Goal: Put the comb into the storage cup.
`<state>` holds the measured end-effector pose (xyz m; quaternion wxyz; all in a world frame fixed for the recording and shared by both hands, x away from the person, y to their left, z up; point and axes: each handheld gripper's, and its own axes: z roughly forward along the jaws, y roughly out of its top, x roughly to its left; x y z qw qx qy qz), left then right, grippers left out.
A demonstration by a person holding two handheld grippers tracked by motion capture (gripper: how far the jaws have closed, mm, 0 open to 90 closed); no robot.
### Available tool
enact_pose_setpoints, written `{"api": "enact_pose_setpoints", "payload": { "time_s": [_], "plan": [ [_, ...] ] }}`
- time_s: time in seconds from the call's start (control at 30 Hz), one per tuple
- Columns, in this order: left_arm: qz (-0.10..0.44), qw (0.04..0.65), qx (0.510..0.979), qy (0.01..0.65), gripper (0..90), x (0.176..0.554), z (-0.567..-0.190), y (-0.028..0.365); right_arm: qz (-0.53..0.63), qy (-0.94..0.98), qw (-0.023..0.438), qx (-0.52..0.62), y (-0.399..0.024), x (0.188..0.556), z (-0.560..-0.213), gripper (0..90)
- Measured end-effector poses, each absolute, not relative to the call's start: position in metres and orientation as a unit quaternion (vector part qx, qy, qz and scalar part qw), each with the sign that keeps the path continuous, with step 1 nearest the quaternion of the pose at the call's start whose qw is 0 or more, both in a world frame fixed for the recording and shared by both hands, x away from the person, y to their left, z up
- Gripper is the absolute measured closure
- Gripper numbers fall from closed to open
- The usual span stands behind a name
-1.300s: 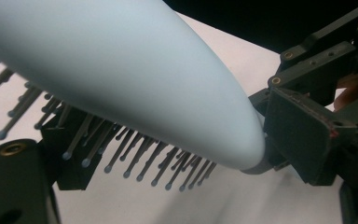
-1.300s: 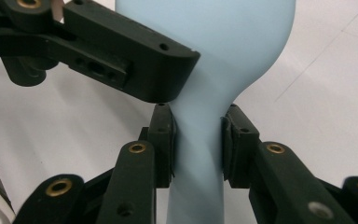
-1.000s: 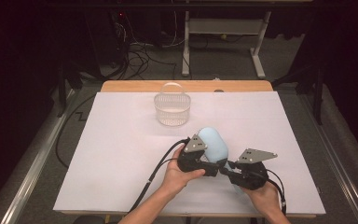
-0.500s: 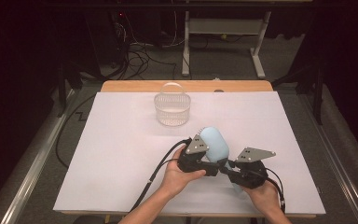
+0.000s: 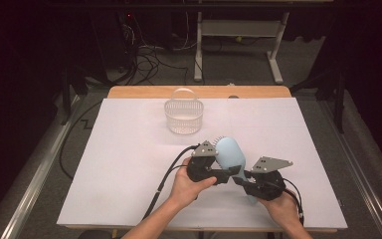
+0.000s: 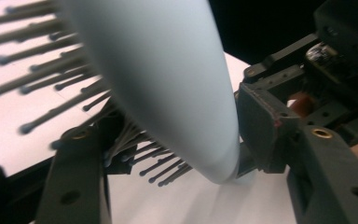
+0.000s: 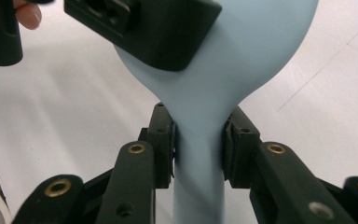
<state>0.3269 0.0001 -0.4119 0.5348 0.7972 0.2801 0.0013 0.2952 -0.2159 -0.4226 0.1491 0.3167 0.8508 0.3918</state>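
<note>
A white-covered table (image 5: 129, 189) is seen from above, with a wooden edge (image 5: 199, 91) exposed along its far side. Beyond the two claws, toward that far edge and well apart from them, a clear plastic basket (image 5: 183, 117) with an upright handle is set on the white surface.

A pale blue hairbrush (image 5: 231, 155) is held between the two claws near the table's front. Its broad head lies just beyond the left gripper (image 5: 228, 175), and its handle runs back toward the right gripper (image 5: 242, 179). In the left gripper view, the head of the hairbrush (image 6: 168, 88) is enclosed by the two black jaws, one pressed against its smooth back and the other set among the dark bristles (image 6: 42, 70); the left claw is thus closed on the brush head. In the right gripper view, the narrow neck of the hairbrush (image 7: 200, 140) is clamped from both sides by the jaw pads (image 7: 161, 140), so the right claw is likewise gripping the brush. Beyond it, one jaw of the left gripper (image 7: 144, 28) is seen lying across the head.

Each gripper is held by a hand (image 5: 186, 186), and a black cable (image 5: 166, 184) is trailed from the left one.
</note>
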Motion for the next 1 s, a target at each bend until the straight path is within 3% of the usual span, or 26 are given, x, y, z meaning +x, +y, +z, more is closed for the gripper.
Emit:
{"api": "enact_pose_setpoints", "payload": {
  "time_s": [0.4,0.8,1.0],
  "plan": [
    [-0.034,0.546,0.796,0.262,52.3,0.328,-0.397,0.000,0.409,0.844,0.148,0.314,-0.218,0.293,-0.420,69.0],
    [-0.036,0.538,0.804,0.249,52.6,0.330,-0.386,-0.002,0.438,0.831,0.138,0.315,-0.222,0.293,-0.419,67.9],
    [-0.031,0.546,0.799,0.250,52.5,0.333,-0.379,0.002,0.443,0.826,0.140,0.320,-0.226,0.294,-0.421,57.1]
  ]
}}
